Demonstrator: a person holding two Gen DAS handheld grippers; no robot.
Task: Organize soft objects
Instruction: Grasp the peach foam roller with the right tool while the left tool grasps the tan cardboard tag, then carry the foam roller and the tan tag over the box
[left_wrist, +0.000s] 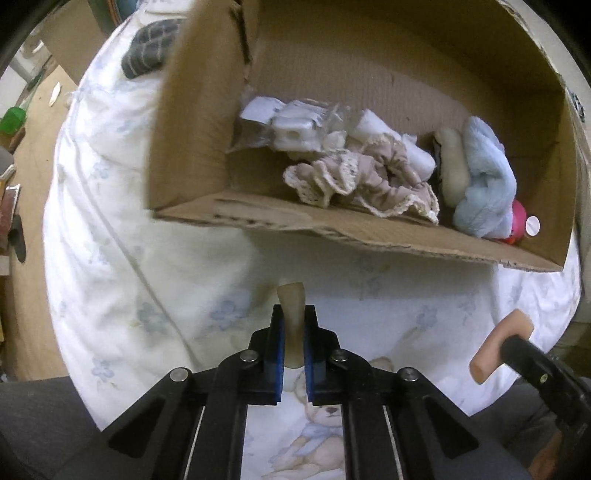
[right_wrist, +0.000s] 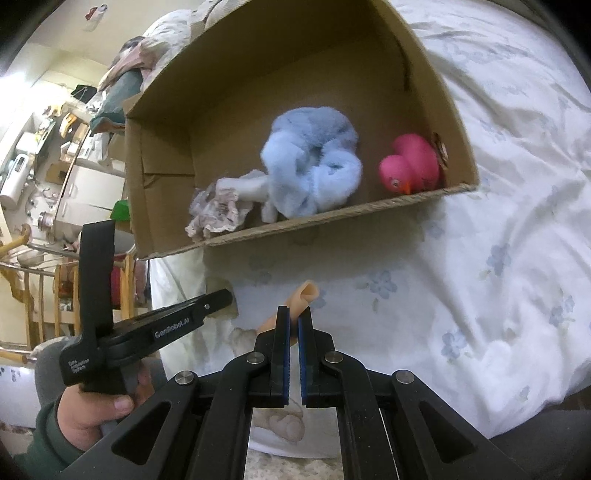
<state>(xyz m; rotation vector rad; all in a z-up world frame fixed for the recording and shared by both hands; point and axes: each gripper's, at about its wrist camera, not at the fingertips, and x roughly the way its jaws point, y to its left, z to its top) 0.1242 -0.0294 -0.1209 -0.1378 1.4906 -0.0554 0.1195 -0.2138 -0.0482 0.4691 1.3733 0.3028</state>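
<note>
A bed (left_wrist: 155, 266) under a white quilt (right_wrist: 498, 236) with pale blue flowers fills both views. At nine o'clock in the left view lies a wood floor (left_wrist: 33, 206). In the right view, at nine to ten o'clock — cream walls (right_wrist: 48, 70), cluttered white cabinets (right_wrist: 88, 184), wooden railings (right_wrist: 40, 295).

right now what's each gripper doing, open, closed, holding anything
Left gripper: closed on a beige soft tube.
Right gripper: closed on a peach soft tube.
</note>
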